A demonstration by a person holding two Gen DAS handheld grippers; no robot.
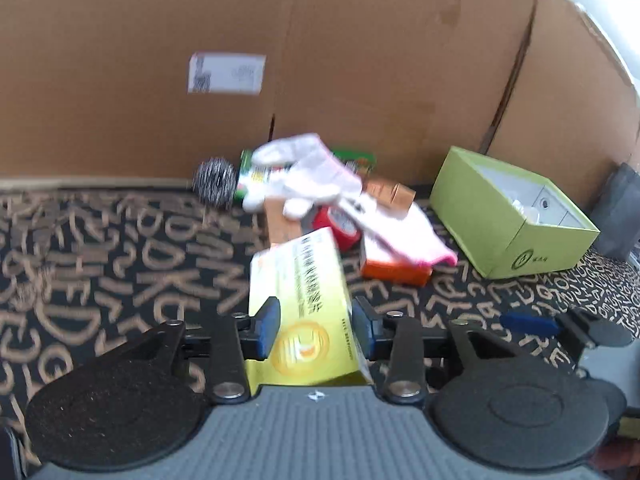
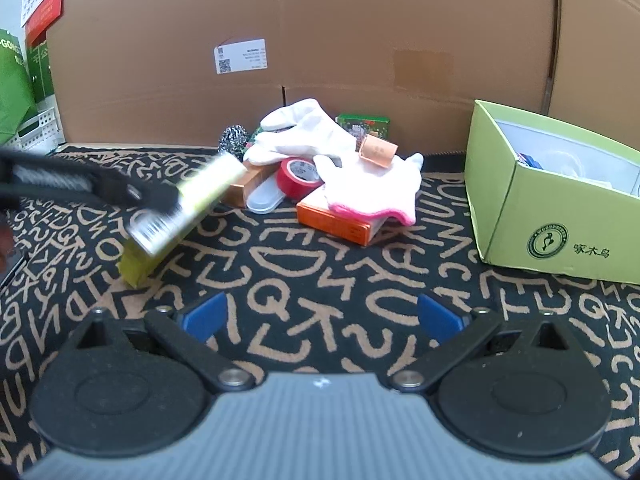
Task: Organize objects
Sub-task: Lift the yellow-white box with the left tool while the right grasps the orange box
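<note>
Blue pads of the left gripper [image 1: 314, 326] pinch the yellow carton [image 1: 302, 304] across its narrow sides, near its lower end, so the long box sticks out forward and clear of the patterned mat [image 1: 120, 264]. The right-wrist view shows it blurred and tilted above the mat. That grip probably suits carrying it toward the green box [image 1: 516, 216], which sits open on the right with a few items already inside. The right gripper [image 2: 320, 316] hangs spread wide with nothing between its fingers, low over the mat. Beyond lies the remaining pile: white gloves [image 2: 308, 128], red tape roll [image 2: 298, 176], orange box [image 2: 340, 220], steel scourer [image 2: 234, 140]. Between carton and green box, the pile's pink-cuffed glove [image 2: 376, 188] and the orange box crowd the direct path.
</note>
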